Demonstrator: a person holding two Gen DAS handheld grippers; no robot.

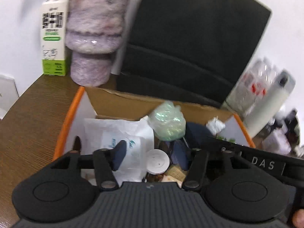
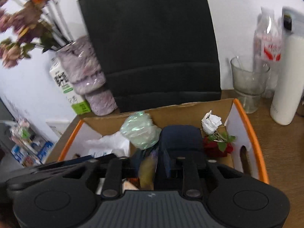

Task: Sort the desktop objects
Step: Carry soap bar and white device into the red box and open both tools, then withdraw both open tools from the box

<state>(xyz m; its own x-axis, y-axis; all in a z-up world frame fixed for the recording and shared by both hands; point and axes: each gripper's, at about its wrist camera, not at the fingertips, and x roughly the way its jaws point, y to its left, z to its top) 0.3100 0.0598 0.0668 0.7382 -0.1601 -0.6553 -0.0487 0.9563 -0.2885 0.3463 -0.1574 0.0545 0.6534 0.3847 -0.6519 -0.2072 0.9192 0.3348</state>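
A cardboard box with an orange rim (image 1: 64, 125) (image 2: 248, 125) stands on the wooden desk and holds mixed items. Inside are a white plastic bag (image 1: 117, 131) (image 2: 112, 142), a crumpled green wrap (image 1: 167, 121) (image 2: 140, 131), a white round lid (image 1: 158, 161), a white paper rose (image 2: 210, 122) and a red rose (image 2: 214, 148). My left gripper (image 1: 150, 155) hovers open over the bag and lid, gripping nothing. My right gripper (image 2: 152, 161) hangs over the box's middle, its jaws apart. A yellow and purple item (image 2: 147, 171) shows through the gap, lying among the contents.
Behind the box stand a black bag (image 1: 190, 43) (image 2: 152, 47), a purple marbled tumbler (image 1: 93, 38) (image 2: 89, 76) with dried flowers, and a green and white carton (image 1: 53, 38). At the right are a glass (image 2: 248, 83), a white bottle (image 2: 286, 79) and a clear plastic bottle (image 2: 269, 38).
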